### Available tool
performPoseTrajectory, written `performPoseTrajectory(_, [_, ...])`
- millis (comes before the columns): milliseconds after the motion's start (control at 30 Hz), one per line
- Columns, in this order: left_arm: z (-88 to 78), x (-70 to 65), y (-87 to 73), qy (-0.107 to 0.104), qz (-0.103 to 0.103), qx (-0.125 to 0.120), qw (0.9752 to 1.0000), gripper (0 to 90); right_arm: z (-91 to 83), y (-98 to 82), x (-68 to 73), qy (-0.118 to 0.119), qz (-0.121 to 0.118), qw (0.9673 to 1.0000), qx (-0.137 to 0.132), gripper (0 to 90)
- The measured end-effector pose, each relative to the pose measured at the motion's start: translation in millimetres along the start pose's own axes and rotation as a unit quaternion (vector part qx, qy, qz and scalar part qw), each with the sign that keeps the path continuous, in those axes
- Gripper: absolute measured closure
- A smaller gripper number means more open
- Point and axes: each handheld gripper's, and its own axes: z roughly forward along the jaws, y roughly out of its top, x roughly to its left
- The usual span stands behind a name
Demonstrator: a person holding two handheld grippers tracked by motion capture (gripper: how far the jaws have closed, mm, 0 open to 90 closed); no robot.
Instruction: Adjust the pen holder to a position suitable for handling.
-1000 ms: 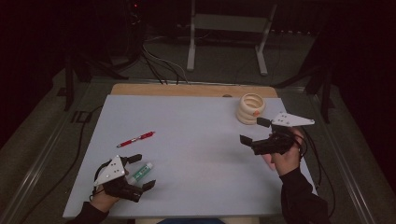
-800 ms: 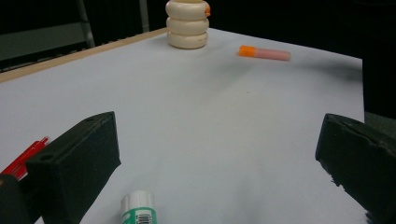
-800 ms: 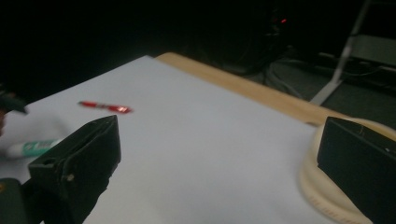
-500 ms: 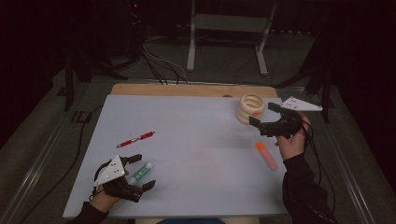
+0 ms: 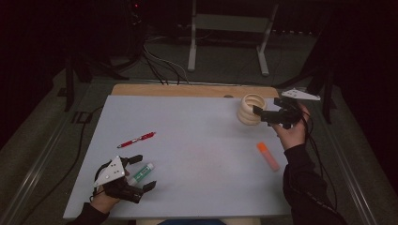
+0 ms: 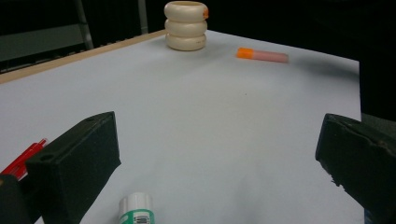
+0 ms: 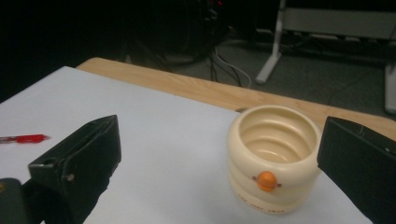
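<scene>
A cream ribbed cup point(image 5: 248, 107) stands at the far right of the pale table point(image 5: 202, 136). My right gripper point(image 5: 261, 116) hovers open just right of it, with nothing between its jaws. In the right gripper view the cup point(image 7: 273, 158) sits ahead, nearer the right jaw, with an orange dot on its side. An orange marker point(image 5: 268, 156) lies on the table nearer than that hand. At the near left my left gripper point(image 5: 143, 172) rests open around a green-and-white tube point(image 5: 141, 173). The tube point(image 6: 136, 210) lies low between its jaws.
A red pen point(image 5: 136, 139) lies on the table's left half, beyond the left gripper. A wooden strip point(image 5: 187, 90) borders the far edge. Past it on the dark floor are a metal stand point(image 5: 225, 42) and cables point(image 5: 159, 61).
The right gripper has moved away from me to the cup. The orange marker, not seen a second ago, now lies bare on the table. The left gripper has stayed put.
</scene>
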Motion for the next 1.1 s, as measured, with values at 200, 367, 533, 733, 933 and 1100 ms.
performPoseTrajectory(200, [0.7,-0.6,-0.1,-0.003,0.002,0.001,1.0,0.3,9.4,2.7,-6.8,-0.012,0.024,0.9995,0.015,0.0])
performPoseTrajectory(367, [0.0,0.0,-0.1,-0.003,0.001,-0.001,1.0,0.3,16.7,1.2,-14.4,-0.026,0.044,0.9985,0.017,5.9])
performPoseTrajectory(533, [0.5,0.2,-0.3,-0.002,0.0,0.0,1.0,0.3,28.2,-1.7,-24.5,-0.05,0.067,0.9959,0.033,15.2])
performPoseTrajectory(733, [0.5,0.2,-0.2,-0.002,0.0,0.0,1.0,0.3,37.6,-2.9,-31.9,-0.067,0.085,0.9927,0.053,23.2])
performPoseTrajectory(933, [0.5,0.3,-0.4,-0.001,-0.001,0.0,1.0,0.3,48.8,-3.7,-39.5,-0.117,0.092,0.9859,0.076,33.5])
performPoseTrajectory(1100, [0.2,0.5,-0.4,0.0,-0.002,0.0,1.0,0.3,61.4,-1.8,-47.8,-0.133,0.099,0.9819,0.093,41.0])
